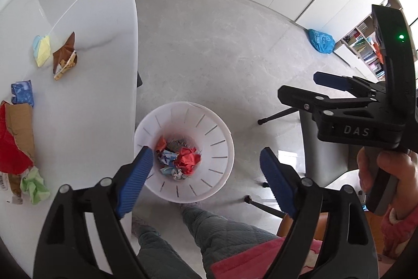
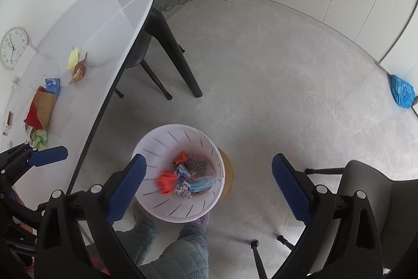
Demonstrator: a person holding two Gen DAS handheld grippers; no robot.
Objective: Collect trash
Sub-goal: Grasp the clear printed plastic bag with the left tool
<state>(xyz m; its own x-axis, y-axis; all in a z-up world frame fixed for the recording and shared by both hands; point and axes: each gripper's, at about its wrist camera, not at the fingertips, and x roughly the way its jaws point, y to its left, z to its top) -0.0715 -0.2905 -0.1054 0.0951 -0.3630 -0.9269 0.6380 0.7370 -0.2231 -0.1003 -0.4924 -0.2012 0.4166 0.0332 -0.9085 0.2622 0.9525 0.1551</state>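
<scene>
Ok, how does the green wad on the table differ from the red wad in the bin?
The green wad is pale green; the red wad is bright red. The green wad lies on the white table, uncollected; the red wad sits in the white bin among other scraps. Both are crumpled.

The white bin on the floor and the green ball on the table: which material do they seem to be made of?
The white bin looks like thin matte plastic: moulded slits, slightly translucent wall. The green ball looks like crumpled paper or tissue, with soft, sharp creases; which of the two is unclear.
</scene>
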